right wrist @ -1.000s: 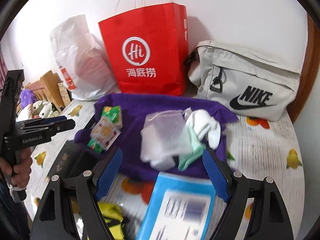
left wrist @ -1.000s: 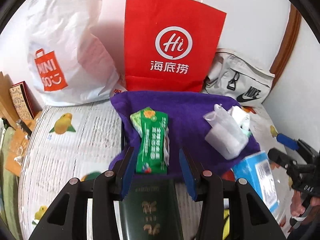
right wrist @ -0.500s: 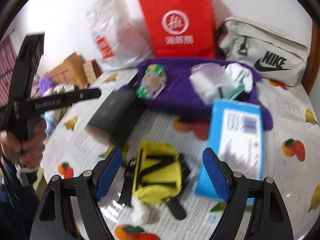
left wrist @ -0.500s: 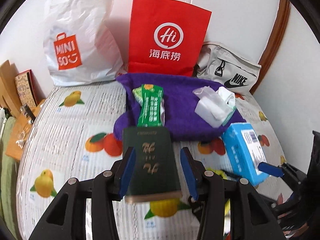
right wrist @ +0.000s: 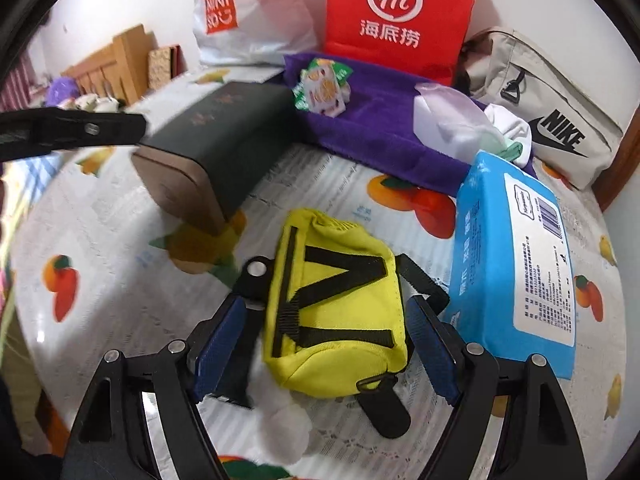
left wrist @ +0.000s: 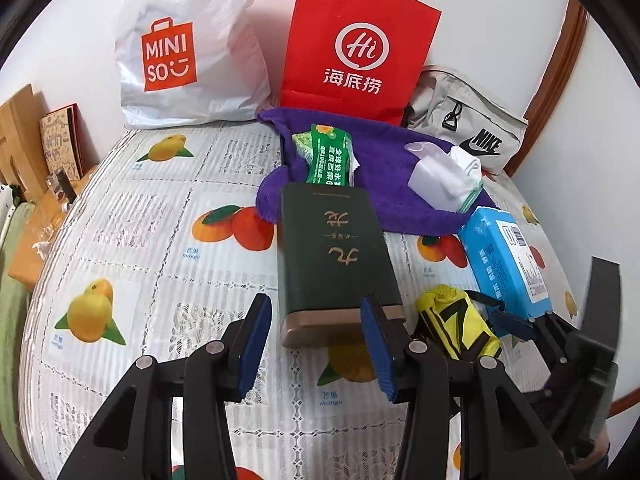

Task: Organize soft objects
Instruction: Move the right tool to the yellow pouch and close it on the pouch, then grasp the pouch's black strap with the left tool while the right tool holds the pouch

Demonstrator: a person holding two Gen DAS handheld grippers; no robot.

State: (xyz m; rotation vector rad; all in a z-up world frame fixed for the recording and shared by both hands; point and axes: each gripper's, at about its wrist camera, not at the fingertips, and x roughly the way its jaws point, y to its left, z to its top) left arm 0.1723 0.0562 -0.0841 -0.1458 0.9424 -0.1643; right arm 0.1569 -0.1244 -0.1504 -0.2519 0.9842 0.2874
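Currently the yellow pouch [right wrist: 336,316], lying on the tablecloth [right wrist: 120,300] beside the blue pack [right wrist: 516,256], is being straddled by the released right gripper [right wrist: 320,344]; judged soft, light, compressible; a mid-body grip is being advised.

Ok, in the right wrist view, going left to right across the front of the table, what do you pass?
Dark green box → yellow pouch → blue tissue pack.
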